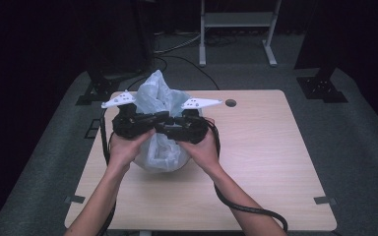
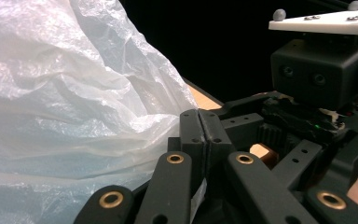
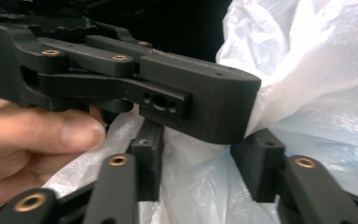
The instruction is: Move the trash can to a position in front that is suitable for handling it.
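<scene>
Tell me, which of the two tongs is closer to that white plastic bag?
Left, narrowly. The left tongs are pinched shut on a fold of the plastic bag. The right tongs stand apart around bunched bag film, not clamping it.

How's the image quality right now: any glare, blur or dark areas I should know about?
High view: table evenly lit, surroundings nearly black. Left gripper view: plastic bag glares bright white at upper left, background black, nearest claw links soft. Right gripper view: hand and near links slightly blurred, bag overexposed at upper right.
</scene>
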Motion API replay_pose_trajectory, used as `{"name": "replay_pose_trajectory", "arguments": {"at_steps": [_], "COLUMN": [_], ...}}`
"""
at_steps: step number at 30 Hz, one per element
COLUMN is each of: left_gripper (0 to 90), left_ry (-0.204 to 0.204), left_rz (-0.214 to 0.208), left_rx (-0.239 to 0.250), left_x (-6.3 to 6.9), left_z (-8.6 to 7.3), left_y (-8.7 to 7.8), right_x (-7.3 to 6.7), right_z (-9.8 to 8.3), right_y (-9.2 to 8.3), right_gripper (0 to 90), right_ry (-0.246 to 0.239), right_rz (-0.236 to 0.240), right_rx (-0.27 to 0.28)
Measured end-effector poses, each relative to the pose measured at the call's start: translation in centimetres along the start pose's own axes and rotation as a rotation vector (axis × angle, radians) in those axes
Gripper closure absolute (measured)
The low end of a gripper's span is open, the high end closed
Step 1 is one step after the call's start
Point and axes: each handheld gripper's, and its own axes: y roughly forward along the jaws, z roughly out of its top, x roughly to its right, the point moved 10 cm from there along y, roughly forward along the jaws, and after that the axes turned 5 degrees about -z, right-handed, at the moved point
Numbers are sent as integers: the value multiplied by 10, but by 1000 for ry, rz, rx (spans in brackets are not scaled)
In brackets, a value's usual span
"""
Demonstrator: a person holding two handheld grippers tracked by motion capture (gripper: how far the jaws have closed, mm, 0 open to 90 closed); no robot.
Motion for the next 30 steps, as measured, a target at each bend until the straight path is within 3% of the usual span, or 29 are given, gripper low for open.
{"name": "replay_pose_trajectory", "arguments": {"at_steps": [6, 9, 10, 15, 23, 30], "left_gripper": [895, 887, 868, 808, 649, 547], "left_ry": [-10, -12, -5, -10, -14, 9], "left_rz": [-8, -15, -16, -12, 20, 69], "left_rx": [20, 35, 36, 53, 95, 123], "left_x": [-1, -1, 0, -2, -12, -16], "left_z": [3, 5, 6, 8, 10, -1], "left_y": [-4, -6, -6, -10, -27, -44], "right_x": [1, 2, 2, 4, 17, 33], "right_z": [4, 5, 5, 3, 2, 6], "right_y": [4, 3, 3, 4, -3, -13], "right_gripper": [743, 812, 883, 889, 894, 895], "right_ry": [-4, 5, 6, 21, 128, 217], "right_rz": [-68, -70, -64, -50, -1, 19], "right_rx": [26, 35, 36, 21, 9, 15]}}
